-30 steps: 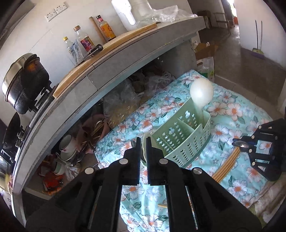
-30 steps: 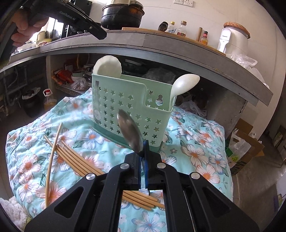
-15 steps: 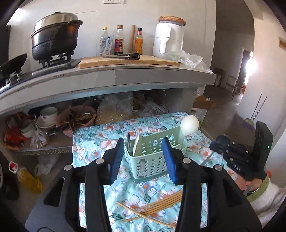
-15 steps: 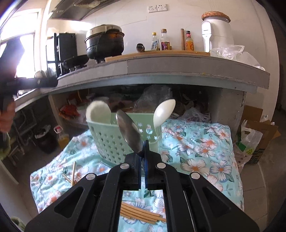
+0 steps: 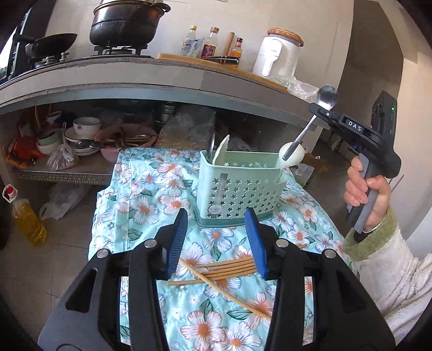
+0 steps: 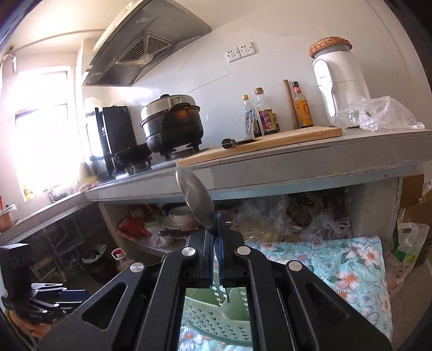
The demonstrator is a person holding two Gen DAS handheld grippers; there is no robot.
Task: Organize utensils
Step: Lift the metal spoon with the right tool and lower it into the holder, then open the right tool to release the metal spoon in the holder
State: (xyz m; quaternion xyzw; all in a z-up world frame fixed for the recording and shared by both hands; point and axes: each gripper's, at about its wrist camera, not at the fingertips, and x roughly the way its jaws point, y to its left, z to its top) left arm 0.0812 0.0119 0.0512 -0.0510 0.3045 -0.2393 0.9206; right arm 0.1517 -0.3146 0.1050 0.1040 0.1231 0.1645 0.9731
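Observation:
A mint-green star-holed caddy (image 5: 237,189) stands on a floral cloth (image 5: 151,194). It holds two white spoons (image 5: 293,156) and a metal utensil (image 5: 211,144). Several bamboo chopsticks (image 5: 229,267) lie on the cloth in front of it. My left gripper (image 5: 215,216) hangs open over the chopsticks with nothing between its blue pads. My right gripper (image 6: 216,218) is shut on the handle of a metal spoon (image 6: 195,194), bowl up. It is held high above the caddy (image 6: 216,310). The left wrist view shows that spoon (image 5: 327,95) up at the right, its handle end over the caddy's right side.
Behind runs a grey counter (image 5: 162,81) with a black pot (image 5: 124,21), bottles (image 5: 209,44), a cutting board (image 6: 270,143) and a white appliance (image 5: 278,56). Bowls (image 5: 83,127) and bags fill the shelf underneath. An oil bottle (image 5: 27,218) stands on the floor at left.
My left gripper opened, rolled upright and drew back from the caddy to above the chopsticks. My right gripper rose with the spoon from beside the caddy to above it.

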